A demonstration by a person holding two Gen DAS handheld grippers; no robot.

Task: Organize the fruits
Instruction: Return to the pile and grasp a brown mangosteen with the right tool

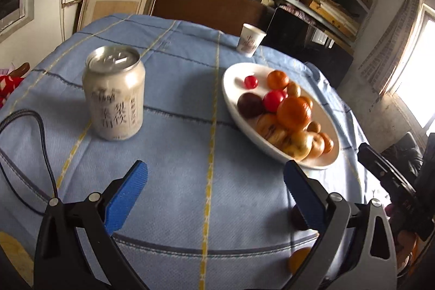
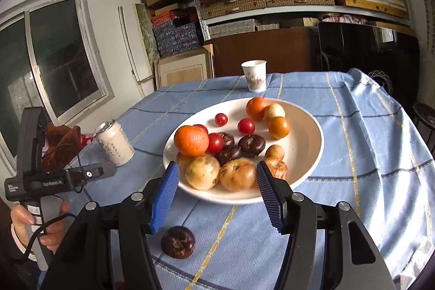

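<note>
A white plate [image 2: 307, 143] on the blue checked tablecloth holds several fruits: oranges [image 2: 191, 140], cherry tomatoes [image 2: 246, 126], dark round fruits [image 2: 251, 144] and pale tan ones [image 2: 236, 174]. My right gripper [image 2: 217, 170] stands open just before the plate's near rim, nothing between its blue pads. One dark fruit [image 2: 178, 242] lies loose on the cloth below its left finger. In the left wrist view my left gripper [image 1: 214, 173] is open wide over bare cloth, with the plate [image 1: 236, 72] to its right. A small orange fruit [image 1: 297, 260] and a dark fruit [image 1: 296, 218] lie behind its right finger.
A pale drink can [image 1: 114, 94] stands left of the plate and a paper cup [image 1: 250, 40] at the table's far edge. A black cable [image 1: 40, 140] trails over the cloth at left. A hand [image 2: 24, 222] holds the left gripper's handle. Shelves of boxes fill the background.
</note>
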